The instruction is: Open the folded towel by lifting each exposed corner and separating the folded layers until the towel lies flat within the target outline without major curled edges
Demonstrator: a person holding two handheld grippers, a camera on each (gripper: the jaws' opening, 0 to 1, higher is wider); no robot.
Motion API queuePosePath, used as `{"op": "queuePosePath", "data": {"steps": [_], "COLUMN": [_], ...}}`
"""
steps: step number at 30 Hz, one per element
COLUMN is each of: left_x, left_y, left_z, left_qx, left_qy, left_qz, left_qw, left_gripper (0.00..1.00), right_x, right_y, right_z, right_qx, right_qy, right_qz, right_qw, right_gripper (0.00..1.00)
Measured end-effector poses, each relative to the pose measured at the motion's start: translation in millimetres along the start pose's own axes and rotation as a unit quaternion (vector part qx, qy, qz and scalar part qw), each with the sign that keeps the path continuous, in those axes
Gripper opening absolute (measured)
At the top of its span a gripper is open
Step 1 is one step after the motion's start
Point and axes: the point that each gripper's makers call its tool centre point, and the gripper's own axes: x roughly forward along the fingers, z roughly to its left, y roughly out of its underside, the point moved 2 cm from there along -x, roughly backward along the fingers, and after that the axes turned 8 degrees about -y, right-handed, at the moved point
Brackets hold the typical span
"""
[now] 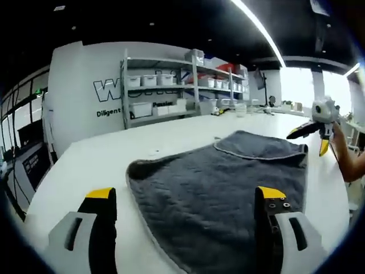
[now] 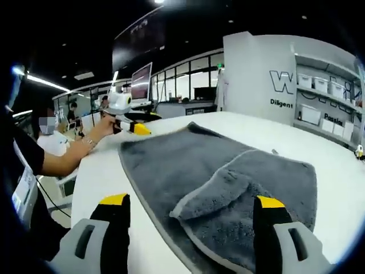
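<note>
A grey towel [image 1: 228, 182] lies spread across a white table [image 1: 102, 165], one far layer still doubled over, its pale-edged fold line crossing the cloth in the left gripper view. In the right gripper view the same towel [image 2: 217, 182] shows a near corner flap turned back on itself, the folded piece sitting on top of the lower layer.

The left gripper [image 1: 185, 197] hangs above the towel's near edge, its yellow-tipped jaws spread wide and holding nothing; the right jaw is over the cloth, the left jaw over bare table. The right gripper [image 2: 191, 202] likewise has its jaws wide apart and empty, the folded flap lying between them.

Each gripper appears in the other's view: the right one [image 1: 319, 123] at the towel's far right corner, the left one [image 2: 128, 123] at the far left edge of the cloth, held by a person's hand [image 2: 100, 130].

Beyond the table stand metal shelves [image 1: 182, 85] of white bins against a white wall [image 1: 85, 97] with lettering.
</note>
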Motion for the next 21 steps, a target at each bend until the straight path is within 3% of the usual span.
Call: {"op": "queuePosePath", "data": {"steps": [3, 4, 6, 13, 21], "left_x": [-1, 0, 0, 0, -1], "left_y": [4.9, 4.6, 4.5, 4.4, 0.3], "left_z": [2.2, 1.2, -3.9, -9.0, -3.9], "left_qx": [0.045, 0.055, 0.064, 0.050, 0.045], "left_qy": [-0.021, -0.026, -0.020, -0.001, -0.007], "left_qz": [0.018, 0.017, 0.017, 0.018, 0.010], "left_qw": [0.9986, 0.9980, 0.9976, 0.9986, 0.9989], "left_gripper": [0.99, 0.99, 0.99, 0.99, 0.97], "right_x": [4, 6, 10, 18, 16], "right_y": [-0.4, 0.7, 4.3, 18.3, 15.6], "right_z": [-2, -3, -3, -10, -12], "right_qx": [-0.035, -0.047, -0.060, -0.069, -0.113], "right_qy": [0.030, 0.039, 0.043, 0.062, 0.077], "right_qz": [0.011, 0.018, 0.032, 0.082, 0.093], "right_qw": [0.9988, 0.9980, 0.9967, 0.9924, 0.9862], "right_gripper": [0.73, 0.65, 0.52, 0.32, 0.00]}}
